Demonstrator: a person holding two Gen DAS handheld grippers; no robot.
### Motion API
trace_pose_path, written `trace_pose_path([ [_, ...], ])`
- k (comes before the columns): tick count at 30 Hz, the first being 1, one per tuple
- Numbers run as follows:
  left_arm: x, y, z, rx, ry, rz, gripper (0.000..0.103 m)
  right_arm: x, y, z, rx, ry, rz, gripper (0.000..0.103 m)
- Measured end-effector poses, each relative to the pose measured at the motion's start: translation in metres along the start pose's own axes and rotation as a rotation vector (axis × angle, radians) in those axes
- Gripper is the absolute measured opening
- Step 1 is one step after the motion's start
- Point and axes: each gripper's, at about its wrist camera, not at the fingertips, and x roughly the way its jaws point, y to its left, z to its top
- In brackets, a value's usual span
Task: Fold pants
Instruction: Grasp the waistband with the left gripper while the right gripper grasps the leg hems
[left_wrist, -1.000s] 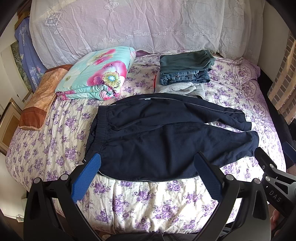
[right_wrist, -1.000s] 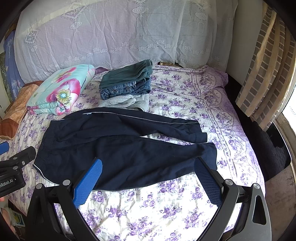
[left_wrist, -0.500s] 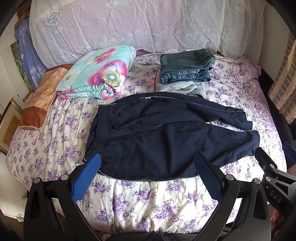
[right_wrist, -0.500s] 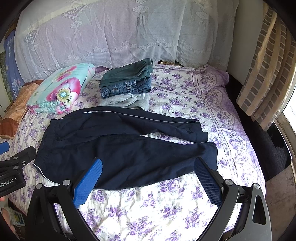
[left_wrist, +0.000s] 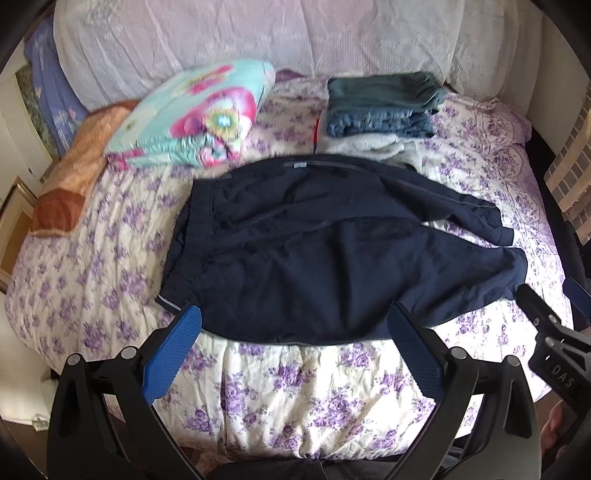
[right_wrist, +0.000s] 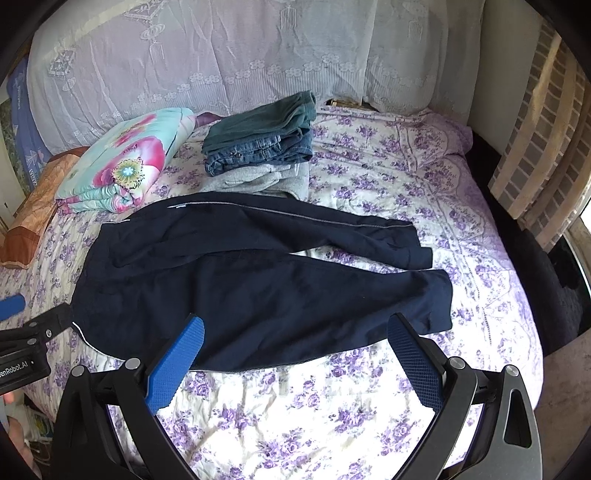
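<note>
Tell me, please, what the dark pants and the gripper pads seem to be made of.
The pants look like a thin, matte navy woven fabric, perhaps a tracksuit synthetic: soft creases and pale piping along the leg. The pads on the right gripper look like blue rubber or plastic, with a fine grid texture.

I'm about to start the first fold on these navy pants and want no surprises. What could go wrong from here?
1. The navy pants lie with legs splayed and creased; folding now may trap wrinkles.
2. The far leg nearly touches the stack of folded clothes; lifting it may drag the grey bottom layer.
3. Both the left claw and the right claw are open, short of the cloth; a shallow pinch may slip or catch the floral bedspread.
</note>
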Motion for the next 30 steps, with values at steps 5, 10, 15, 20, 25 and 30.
trace_pose_path([
  [5, 0.106, 0.081, -0.034, -0.255, 0.278, -0.053, 0.098, 0.067, -0.044, -0.029, 0.059, 0.176, -0.056, 0.1],
  [10, 0.178, 0.15, -0.058, -0.5, 0.382, -0.115, 0.098, 0.097, -0.084, -0.051, 0.158, 0.295, -0.115, 0.099],
  [15, 0.208, 0.165, -0.041, -0.51, 0.344, -0.123, 0.094, 0.098, -0.105, -0.05, 0.201, 0.308, -0.145, 0.099],
  [20, 0.209, 0.172, -0.021, -0.499, 0.28, -0.134, 0.028, 0.096, -0.135, -0.054, 0.261, 0.303, -0.117, 0.099],
  [25, 0.188, 0.184, -0.036, -0.541, 0.187, -0.187, 0.025, 0.097, -0.188, -0.063, 0.432, 0.239, 0.045, 0.099],
  [30, 0.19, 0.185, -0.042, -0.515, 0.191, -0.142, 0.023, 0.147, -0.238, -0.079, 0.632, 0.29, 0.096, 0.089],
])
